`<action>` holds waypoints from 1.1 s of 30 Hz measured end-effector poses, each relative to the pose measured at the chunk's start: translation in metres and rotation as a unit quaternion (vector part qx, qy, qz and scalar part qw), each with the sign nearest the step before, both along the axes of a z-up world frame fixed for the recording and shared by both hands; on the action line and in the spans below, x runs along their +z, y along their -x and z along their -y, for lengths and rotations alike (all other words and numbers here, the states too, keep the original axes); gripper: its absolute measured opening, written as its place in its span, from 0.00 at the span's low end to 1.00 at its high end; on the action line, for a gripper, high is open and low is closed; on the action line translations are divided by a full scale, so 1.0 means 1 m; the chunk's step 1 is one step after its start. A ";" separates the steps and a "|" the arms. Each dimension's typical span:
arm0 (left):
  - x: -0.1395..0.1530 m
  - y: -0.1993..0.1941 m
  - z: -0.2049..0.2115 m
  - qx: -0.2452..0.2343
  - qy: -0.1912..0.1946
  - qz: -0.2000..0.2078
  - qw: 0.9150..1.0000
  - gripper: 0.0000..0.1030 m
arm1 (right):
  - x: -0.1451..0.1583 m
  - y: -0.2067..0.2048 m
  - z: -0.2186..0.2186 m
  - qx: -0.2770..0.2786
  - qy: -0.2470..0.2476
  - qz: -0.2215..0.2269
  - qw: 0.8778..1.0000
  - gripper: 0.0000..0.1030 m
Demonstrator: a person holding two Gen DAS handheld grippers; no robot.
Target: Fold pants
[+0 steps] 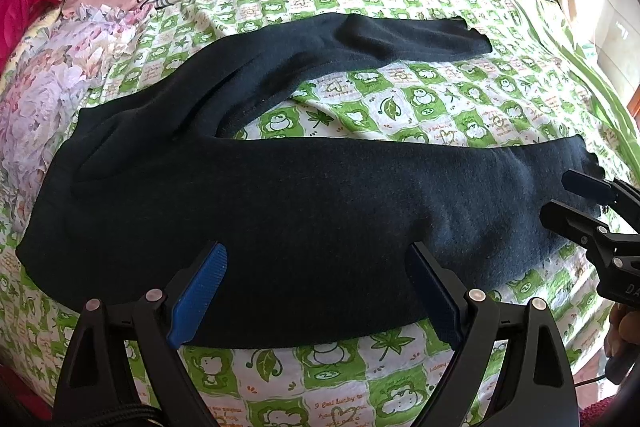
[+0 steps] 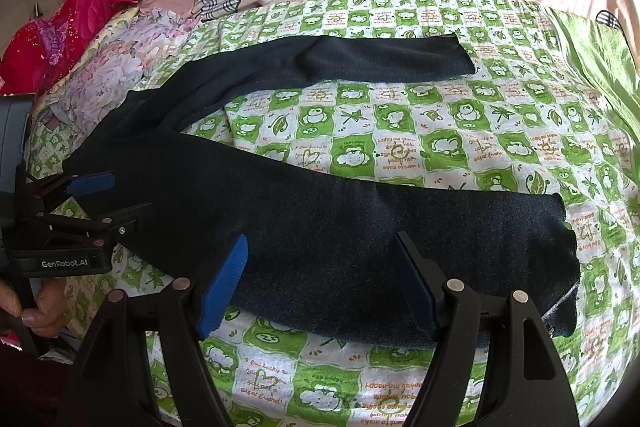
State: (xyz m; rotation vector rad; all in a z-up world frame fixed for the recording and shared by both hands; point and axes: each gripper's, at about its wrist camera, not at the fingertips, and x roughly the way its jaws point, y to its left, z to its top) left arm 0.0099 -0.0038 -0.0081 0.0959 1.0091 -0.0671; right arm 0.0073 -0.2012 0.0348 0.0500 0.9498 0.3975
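The dark pants [image 1: 280,211] lie flat on the green bed sheet [image 1: 420,107] just past my claws, long from side to side, with both legs spread apart and pointing right. My left claw [image 1: 316,295] hangs open over the near leg by the waist. My right claw [image 2: 320,287] hangs open nearest the cuff.

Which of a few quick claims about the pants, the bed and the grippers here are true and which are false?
1. The pants lie with legs spread apart. True.
2. The left gripper is shut on the pants. False: it is open, gripping nothing.
3. The sheet is green and white. True.
4. The right gripper is at the waistband. False: it is near a leg end.
5. A red cloth lies on the pants. False: it lies off to the side.
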 end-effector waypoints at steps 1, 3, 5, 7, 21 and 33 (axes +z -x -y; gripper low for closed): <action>0.000 0.000 0.000 0.000 0.000 -0.001 1.000 0.89 | 0.000 0.000 0.001 0.000 0.000 0.000 1.000 0.72; 0.000 -0.001 0.001 0.000 0.000 -0.002 1.000 0.89 | 0.001 -0.001 0.001 0.000 -0.001 -0.001 1.000 0.72; 0.000 -0.002 0.001 0.000 0.001 -0.002 1.000 0.89 | 0.001 -0.001 0.001 0.000 -0.001 -0.001 1.000 0.72; 0.001 -0.002 0.002 -0.001 0.001 -0.003 1.000 0.89 | 0.001 -0.002 0.002 -0.001 -0.003 -0.002 1.000 0.72; 0.010 -0.022 -0.003 0.015 -0.001 0.000 1.000 0.89 | 0.006 -0.021 0.007 -0.010 -0.015 -0.005 1.000 0.72; 0.024 -0.079 -0.014 0.030 -0.022 0.007 0.999 0.89 | 0.014 -0.085 0.021 -0.031 -0.032 -0.012 0.999 0.72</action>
